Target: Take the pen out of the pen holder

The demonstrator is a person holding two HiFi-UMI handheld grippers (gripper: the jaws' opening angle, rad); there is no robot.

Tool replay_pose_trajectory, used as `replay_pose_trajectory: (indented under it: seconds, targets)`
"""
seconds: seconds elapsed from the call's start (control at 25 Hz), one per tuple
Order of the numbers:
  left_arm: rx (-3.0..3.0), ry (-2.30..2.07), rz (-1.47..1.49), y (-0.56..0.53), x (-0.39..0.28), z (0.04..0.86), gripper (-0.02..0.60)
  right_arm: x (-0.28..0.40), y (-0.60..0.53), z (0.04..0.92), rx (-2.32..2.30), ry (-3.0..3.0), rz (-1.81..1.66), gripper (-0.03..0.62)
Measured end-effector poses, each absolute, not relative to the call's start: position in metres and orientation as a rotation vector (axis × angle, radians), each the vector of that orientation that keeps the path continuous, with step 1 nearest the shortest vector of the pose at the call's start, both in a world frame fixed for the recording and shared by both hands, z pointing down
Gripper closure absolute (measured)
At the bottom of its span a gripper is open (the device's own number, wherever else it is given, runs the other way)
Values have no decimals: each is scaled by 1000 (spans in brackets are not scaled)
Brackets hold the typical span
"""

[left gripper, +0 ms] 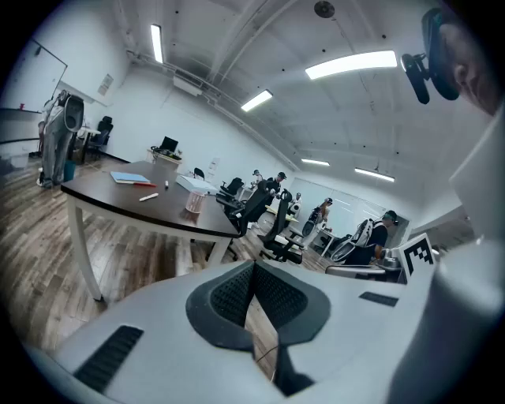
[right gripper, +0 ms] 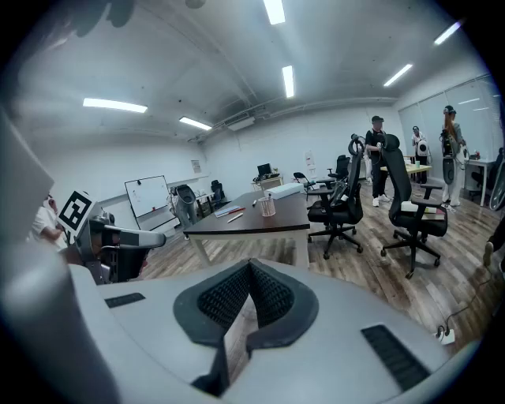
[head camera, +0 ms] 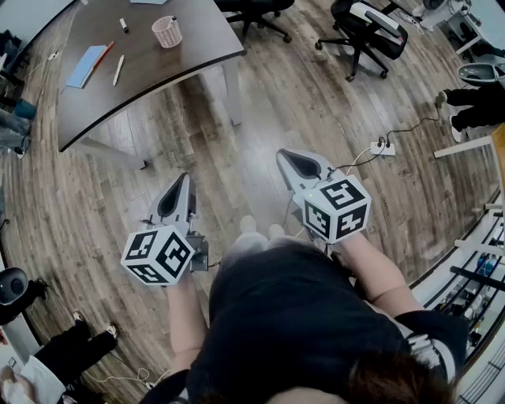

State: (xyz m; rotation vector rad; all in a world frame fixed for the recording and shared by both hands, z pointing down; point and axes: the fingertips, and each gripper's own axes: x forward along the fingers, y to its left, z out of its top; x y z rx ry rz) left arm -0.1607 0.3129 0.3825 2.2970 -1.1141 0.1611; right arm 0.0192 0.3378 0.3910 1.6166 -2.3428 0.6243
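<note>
Here both grippers are clenched on nothing: the left gripper (head camera: 183, 181) has its jaws pressed together, and so has the right gripper (head camera: 284, 155). Each is held out over the wood floor (head camera: 260, 102) in front of the person. Well ahead of them stands a dark table (head camera: 158, 75). On its far part sits the pink mesh pen holder (head camera: 166, 31), upright, with the pen (head camera: 173, 18) in it, only its dark end showing at the rim. A blue notebook (head camera: 85, 65) and a loose white pen (head camera: 117, 70) lie left of the holder, apart from it.
</note>
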Motion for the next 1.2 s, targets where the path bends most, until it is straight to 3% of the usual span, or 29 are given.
replay_pose_trajectory:
  seconds: [1.2]
  targets:
    - [2367,-1281,273,242,-202,396,554,-28,256,396,1537,-2382,615,577]
